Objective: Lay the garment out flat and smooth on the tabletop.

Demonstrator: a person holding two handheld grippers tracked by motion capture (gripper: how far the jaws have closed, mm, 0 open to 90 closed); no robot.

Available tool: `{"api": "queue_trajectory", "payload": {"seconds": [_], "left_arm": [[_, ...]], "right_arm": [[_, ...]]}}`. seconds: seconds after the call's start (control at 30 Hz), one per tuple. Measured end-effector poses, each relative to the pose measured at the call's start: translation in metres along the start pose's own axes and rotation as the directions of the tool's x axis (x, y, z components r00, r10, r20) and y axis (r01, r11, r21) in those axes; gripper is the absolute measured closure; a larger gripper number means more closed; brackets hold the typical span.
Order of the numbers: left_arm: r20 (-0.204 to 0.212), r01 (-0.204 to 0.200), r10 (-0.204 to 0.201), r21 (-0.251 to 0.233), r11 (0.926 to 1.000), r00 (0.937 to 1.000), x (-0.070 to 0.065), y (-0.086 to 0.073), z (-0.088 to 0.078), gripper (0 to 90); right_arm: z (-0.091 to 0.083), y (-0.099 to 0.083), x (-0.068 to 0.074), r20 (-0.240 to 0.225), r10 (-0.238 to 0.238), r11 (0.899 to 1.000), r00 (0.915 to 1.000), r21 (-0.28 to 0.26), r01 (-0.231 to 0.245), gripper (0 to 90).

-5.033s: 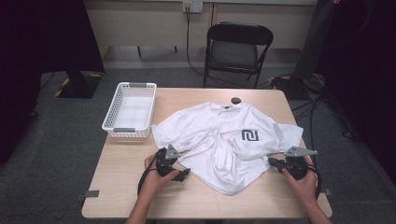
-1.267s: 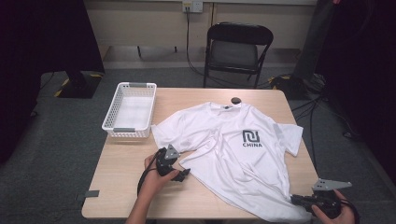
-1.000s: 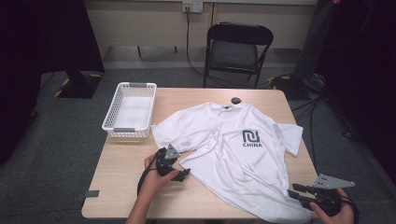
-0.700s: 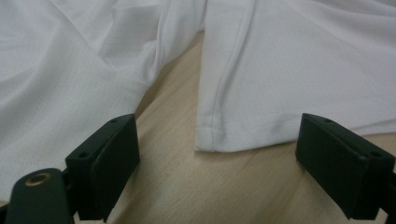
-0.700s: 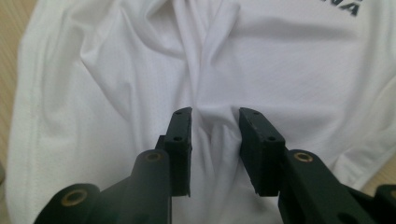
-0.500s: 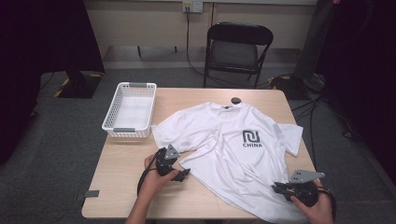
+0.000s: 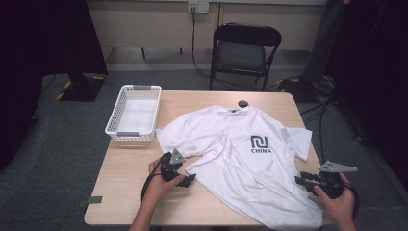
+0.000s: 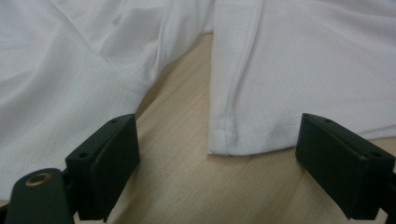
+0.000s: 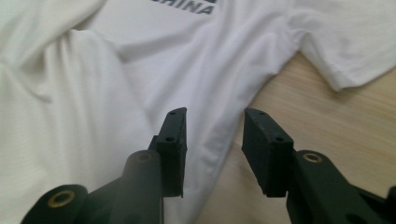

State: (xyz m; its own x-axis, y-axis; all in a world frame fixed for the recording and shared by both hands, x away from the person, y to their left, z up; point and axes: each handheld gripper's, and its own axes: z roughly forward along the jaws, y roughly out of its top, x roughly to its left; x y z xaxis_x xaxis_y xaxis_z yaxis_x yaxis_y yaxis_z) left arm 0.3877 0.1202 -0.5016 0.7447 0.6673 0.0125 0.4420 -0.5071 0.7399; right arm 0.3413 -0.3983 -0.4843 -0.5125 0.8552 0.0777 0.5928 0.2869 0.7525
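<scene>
White T-shirt (image 7: 245,159) lies face up on the bench (image 7: 125,178), logo showing, spread mostly flat w/ wrinkles through the middle and its hem drooping over the near edge; no fold made yet, so by the look of it the work is at the smoothing stage, folding all to come. Left tool (image 8: 224,154) released, jaws wide, straddling a sleeve cuff w/o touching it. Right tool (image 9: 212,140) part open, jaws just been opening, set over the shirt's side edge below the other sleeve, nothing clamped. White basket (image 7: 134,113) stands well apart at far left.
</scene>
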Motion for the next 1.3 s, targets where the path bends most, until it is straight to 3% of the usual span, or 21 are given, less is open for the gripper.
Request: {"api": "queue_trajectory", "payload": {"seconds": [0.03, 0.07, 0.13, 0.2, 0.27, 0.37, 0.47, 0.57, 0.63, 0.67, 0.7, 0.87, 0.97, 1.0, 1.03, 1.1, 1.2, 1.23, 1.27, 1.3], "left_arm": [[0.0, 0.0, 0.0, 0.0, 1.0, 1.0, 0.0, 0.0, 0.0, 13.1], [0.001, 0.0, 0.0, -0.001, 1.0, 1.0, 0.0, 0.0, 0.0, 13.0], [0.001, 0.0, 0.0, -0.001, 1.0, 1.0, 0.0, 0.0, 0.0, 13.1], [0.001, 0.0, 0.0, -0.001, 1.0, 1.0, 0.0, 0.0, 0.0, 13.0], [0.001, -0.001, 0.001, -0.001, 1.0, 1.0, 0.0, 0.0, 0.0, 13.0], [0.001, -0.001, 0.001, 0.0, 1.0, 1.0, 0.0, 0.0, 0.0, 13.0], [0.001, -0.001, 0.001, -0.001, 1.0, 1.0, 0.0, 0.0, 0.0, 13.1], [0.001, -0.001, 0.001, -0.001, 1.0, 1.0, 0.0, 0.0, 0.0, 13.0], [0.001, -0.001, 0.001, 0.0, 1.0, 1.0, 0.0, 0.0, 0.0, 13.0], [0.001, -0.001, 0.001, 0.0, 1.0, 1.0, 0.0, 0.0, 0.0, 13.0], [0.001, -0.001, 0.001, -0.001, 1.0, 1.0, 0.0, 0.0, 0.0, 13.1], [0.0, 0.0, 0.0, 0.0, 1.0, 1.0, 0.0, 0.0, 0.0, 13.0], [0.001, 0.0, 0.0, 0.0, 1.0, 1.0, 0.0, 0.0, 0.0, 13.0], [0.001, -0.001, 0.001, 0.0, 1.0, 1.0, 0.0, 0.0, 0.0, 13.0], [0.0, 0.0, 0.0, 0.0, 1.0, 1.0, 0.0, 0.0, 0.0, 13.0], [0.001, -0.001, 0.001, 0.0, 1.0, 1.0, 0.0, 0.0, 0.0, 13.0], [0.001, 0.0, 0.0, 0.0, 1.0, 1.0, 0.0, 0.0, 0.0, 13.1], [0.001, -0.001, 0.001, 0.0, 1.0, 1.0, 0.0, 0.0, 0.0, 13.0], [0.001, -0.001, 0.001, 0.0, 1.0, 1.0, 0.0, 0.0, 0.0, 13.0], [0.001, -0.001, 0.001, 0.0, 1.0, 1.0, 0.0, 0.0, 0.0, 13.0]], "right_arm": [[0.0, 0.001, -0.001, 0.026, -0.008, 1.0, 0.9996, 0.001, 0.008, 61.7], [0.0, 0.002, 0.0, 0.018, -0.016, 1.0, 0.9997, -0.01, 0.016, 61.7], [-0.006, 0.005, 0.007, -0.026, -0.033, 0.998, 0.9991, -0.051, 0.031, 61.8], [-0.01, 0.008, 0.02, -0.082, -0.091, 0.994, 0.9925, -0.061, 0.086, 60.9], [-0.009, 0.007, 0.037, -0.17, -0.137, 0.99, 0.9759, -0.053, 0.13, 59.8], [-0.001, 0.0, 0.059, -0.302, -0.176, 0.984, 0.9369, -0.025, 0.177, 54.8], [0.01, -0.008, 0.074, -0.333, -0.229, 0.969, 0.9147, 0.012, 0.247, 55.9], [0.014, -0.014, 0.081, -0.318, -0.256, 0.962, 0.9129, 0.006, 0.272, 60.9], [0.011, -0.014, 0.084, -0.299, -0.281, 0.954, 0.9119, 0.015, 0.299, 74.5], [0.01, -0.015, 0.086, -0.301, -0.295, 0.949, 0.9069, 0.017, 0.314, 81.5], [0.009, -0.016, 0.088, -0.318, -0.307, 0.944, 0.8972, 0.017, 0.329, 85.6], [0.002, -0.022, 0.101, -0.391, -0.323, 0.932, 0.8618, 0.027, 0.361, 87.6], [0.0, -0.026, 0.107, -0.465, -0.3, 0.935, 0.833, 0.031, 0.354, 87.0], [0.0, -0.027, 0.108, -0.485, -0.295, 0.935, 0.8234, 0.031, 0.353, 84.4], [-0.001, -0.028, 0.109, -0.491, -0.294, 0.936, 0.82, 0.025, 0.35, 77.8], [-0.005, -0.025, 0.107, -0.475, -0.288, 0.943, 0.8318, 0.012, 0.333, 70.6], [-0.014, -0.015, 0.089, -0.385, -0.271, 0.959, 0.8824, -0.03, 0.281, 66.0], [-0.015, -0.013, 0.081, -0.346, -0.248, 0.967, 0.9051, -0.037, 0.251, 62.1], [-0.016, -0.011, 0.074, -0.31, -0.237, 0.971, 0.9209, -0.042, 0.236, 63.6], [-0.015, -0.01, 0.069, -0.301, -0.233, 0.972, 0.9247, -0.043, 0.231, 63.6]]}}
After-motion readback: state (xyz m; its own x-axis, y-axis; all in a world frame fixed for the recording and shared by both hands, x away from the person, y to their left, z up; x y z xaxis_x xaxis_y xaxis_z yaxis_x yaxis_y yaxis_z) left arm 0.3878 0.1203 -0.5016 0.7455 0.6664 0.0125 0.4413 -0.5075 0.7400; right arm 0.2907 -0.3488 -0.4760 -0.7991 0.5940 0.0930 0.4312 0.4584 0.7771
